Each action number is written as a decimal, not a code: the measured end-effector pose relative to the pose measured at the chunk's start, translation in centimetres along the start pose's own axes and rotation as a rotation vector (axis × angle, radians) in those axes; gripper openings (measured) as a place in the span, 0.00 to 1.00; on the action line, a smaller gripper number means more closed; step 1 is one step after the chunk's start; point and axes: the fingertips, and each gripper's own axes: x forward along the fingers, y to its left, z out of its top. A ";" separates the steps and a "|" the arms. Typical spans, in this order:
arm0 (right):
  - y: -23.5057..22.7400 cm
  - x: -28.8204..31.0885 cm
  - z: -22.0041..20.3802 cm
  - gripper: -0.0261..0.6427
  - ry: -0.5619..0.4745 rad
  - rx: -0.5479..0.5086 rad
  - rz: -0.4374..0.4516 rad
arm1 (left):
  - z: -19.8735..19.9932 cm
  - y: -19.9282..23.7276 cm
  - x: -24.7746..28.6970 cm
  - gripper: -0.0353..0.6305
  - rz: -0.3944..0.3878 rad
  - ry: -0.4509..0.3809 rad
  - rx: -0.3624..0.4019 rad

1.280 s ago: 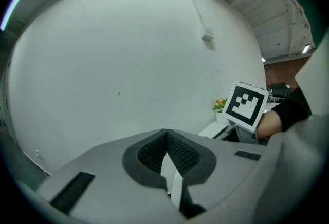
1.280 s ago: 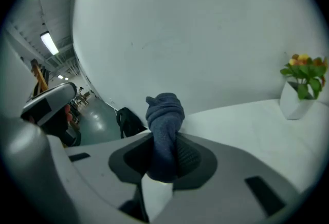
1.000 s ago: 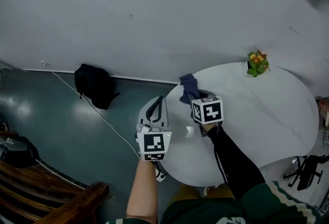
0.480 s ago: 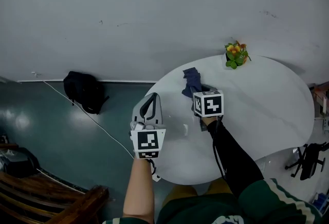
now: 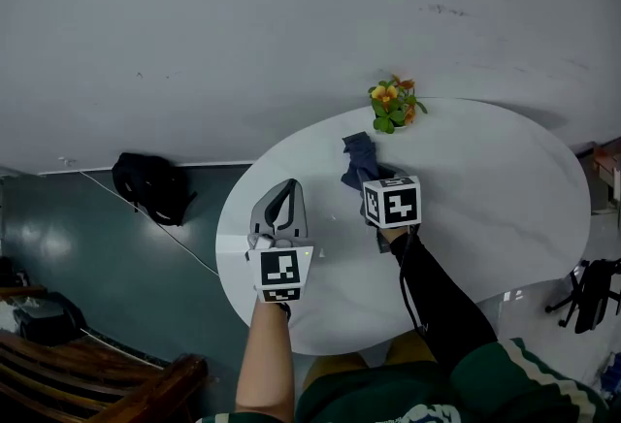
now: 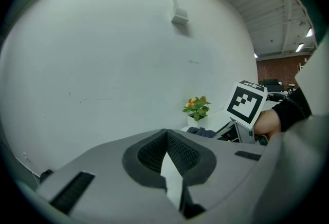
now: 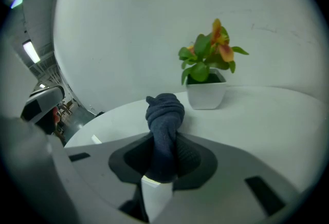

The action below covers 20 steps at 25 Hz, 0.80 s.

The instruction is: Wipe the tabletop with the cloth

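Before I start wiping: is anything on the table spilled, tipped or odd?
Nothing stands out. The plant stands upright at the table's far edge, and the cloth is bunched in the right gripper.

Bunched dark blue cloth (image 7: 164,115), round white tabletop (image 5: 485,188)

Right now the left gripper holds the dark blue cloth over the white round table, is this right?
Not quite: the right gripper holds the dark blue cloth over the white round table; the right gripper view shows it.

navy cloth (image 5: 361,157), white tabletop (image 5: 505,178), orange/green plant (image 7: 208,56), white pot (image 7: 205,94)
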 end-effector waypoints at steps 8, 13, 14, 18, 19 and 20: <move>-8.8 -2.8 -0.6 0.19 -0.013 0.027 0.036 | 1.9 -9.5 4.4 0.06 -0.033 0.014 0.018; -14.5 -4.3 -0.7 0.19 -0.020 0.029 0.036 | 2.6 -15.1 7.2 0.06 -0.048 0.024 0.011; -15.8 -4.6 -0.7 0.19 -0.022 0.030 0.032 | 2.8 -16.2 7.8 0.06 -0.053 0.027 0.013; -21.3 -6.2 -0.8 0.19 -0.028 0.032 0.007 | 3.6 -20.9 10.5 0.06 -0.078 0.029 0.022; -22.8 -6.7 -0.8 0.19 -0.031 0.034 -0.001 | 3.9 -22.1 11.2 0.06 -0.087 0.026 0.024; -24.4 -7.2 -0.8 0.19 -0.035 0.037 -0.010 | 4.2 -23.5 12.0 0.06 -0.098 0.024 0.026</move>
